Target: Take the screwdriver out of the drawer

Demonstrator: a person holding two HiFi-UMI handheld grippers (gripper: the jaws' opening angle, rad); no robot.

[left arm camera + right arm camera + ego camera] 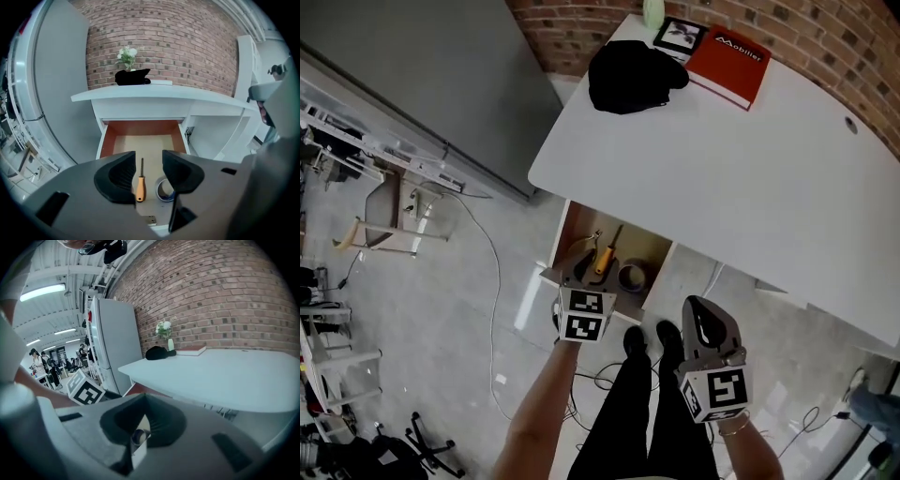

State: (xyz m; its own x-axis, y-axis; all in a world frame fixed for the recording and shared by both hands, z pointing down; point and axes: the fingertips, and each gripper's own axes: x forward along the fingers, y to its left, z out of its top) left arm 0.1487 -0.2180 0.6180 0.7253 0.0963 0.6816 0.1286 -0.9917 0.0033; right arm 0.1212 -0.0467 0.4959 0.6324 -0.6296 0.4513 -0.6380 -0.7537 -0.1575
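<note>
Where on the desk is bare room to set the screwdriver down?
Most of the white desk is bare: all of it on the near side of the black cloth and the red book. The far corner, around those two, is crowded. In the drawer, the back part is bare; the screwdriver and the tape roll lie at the front.

You see the drawer (108, 140) open, with brown walls and a pale floor. The screwdriver (140, 183) lies flat inside near the front. Its orange handle is toward you, and its dark shaft points to the back.
</note>
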